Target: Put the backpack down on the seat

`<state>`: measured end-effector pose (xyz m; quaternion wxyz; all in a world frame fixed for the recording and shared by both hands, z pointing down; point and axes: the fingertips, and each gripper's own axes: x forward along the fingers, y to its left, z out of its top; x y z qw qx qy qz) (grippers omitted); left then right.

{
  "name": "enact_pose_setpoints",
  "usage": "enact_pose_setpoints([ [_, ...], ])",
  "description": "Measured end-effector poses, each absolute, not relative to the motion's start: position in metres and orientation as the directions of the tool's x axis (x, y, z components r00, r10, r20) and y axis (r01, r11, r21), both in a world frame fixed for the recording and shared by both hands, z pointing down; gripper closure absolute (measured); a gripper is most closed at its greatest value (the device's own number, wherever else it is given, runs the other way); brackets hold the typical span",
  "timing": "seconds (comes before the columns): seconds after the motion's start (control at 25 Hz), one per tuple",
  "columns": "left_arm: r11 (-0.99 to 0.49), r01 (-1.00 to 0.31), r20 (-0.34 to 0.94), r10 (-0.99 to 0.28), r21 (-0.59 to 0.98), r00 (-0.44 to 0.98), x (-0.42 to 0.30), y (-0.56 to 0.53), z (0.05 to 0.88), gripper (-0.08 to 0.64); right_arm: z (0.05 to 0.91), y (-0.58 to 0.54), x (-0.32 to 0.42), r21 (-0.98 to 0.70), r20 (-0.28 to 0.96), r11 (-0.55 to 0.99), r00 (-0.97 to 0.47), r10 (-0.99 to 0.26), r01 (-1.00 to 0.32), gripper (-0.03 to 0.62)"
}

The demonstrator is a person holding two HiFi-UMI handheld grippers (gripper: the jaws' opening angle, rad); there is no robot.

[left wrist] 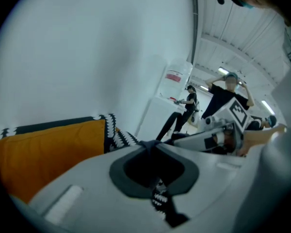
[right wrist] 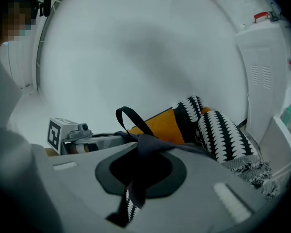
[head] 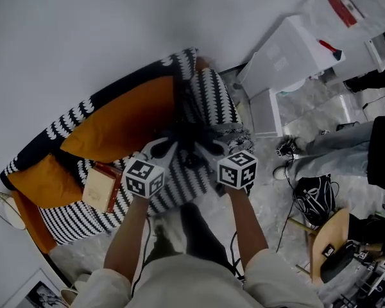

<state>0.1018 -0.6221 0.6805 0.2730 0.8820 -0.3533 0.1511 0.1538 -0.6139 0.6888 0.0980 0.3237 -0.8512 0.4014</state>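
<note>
The dark backpack [head: 190, 141] hangs between my two grippers, over the right end of the black-and-white patterned sofa seat [head: 83, 218]. My left gripper [head: 160, 149] is shut on a dark strap [left wrist: 151, 148] of the backpack. My right gripper [head: 212, 147] is shut on another fold of dark strap [right wrist: 146, 144], and a carry loop [right wrist: 130, 116] stands up just behind it. Most of the backpack's body is hidden under the grippers. Orange cushions [head: 125, 122] lean on the sofa back.
A flat tan box [head: 102, 186] lies on the seat to the left of the grippers. At the sofa's right end stands a white cabinet [head: 282, 63]. A person's legs [head: 333, 149], a black bag [head: 314, 197] and a wooden chair [head: 327, 236] fill the floor at right.
</note>
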Motion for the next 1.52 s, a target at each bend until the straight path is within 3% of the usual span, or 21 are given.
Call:
enact_pose_setpoints([
  [0.56,-0.527,-0.764,0.468,-0.605,0.371,0.644,0.106,-0.688,0.732,0.552,0.745,-0.677,0.16,-0.615,0.426,0.485,-0.78,-0.459,-0.621,0.568],
  [0.92,-0.499,-0.786,0.478,-0.624,0.365,0.618,0.102,-0.704,0.75,0.546,0.767,-0.688,0.16,-0.626,0.48,0.417,-0.747,-0.459,-0.658,0.511],
  [1.36,-0.46,-0.809,0.504,-0.632,0.367,0.588,0.086,-0.675,0.752,0.349,0.76,-0.66,0.178,-0.597,0.515,0.358,-0.686,-0.514,-0.718,0.364],
  [1.52,-0.433,-0.832,0.502,-0.664,0.345,0.554,0.073,-0.662,0.746,0.291,0.752,-0.644,0.182,-0.572,0.526,0.358,-0.665,-0.531,-0.738,0.364],
])
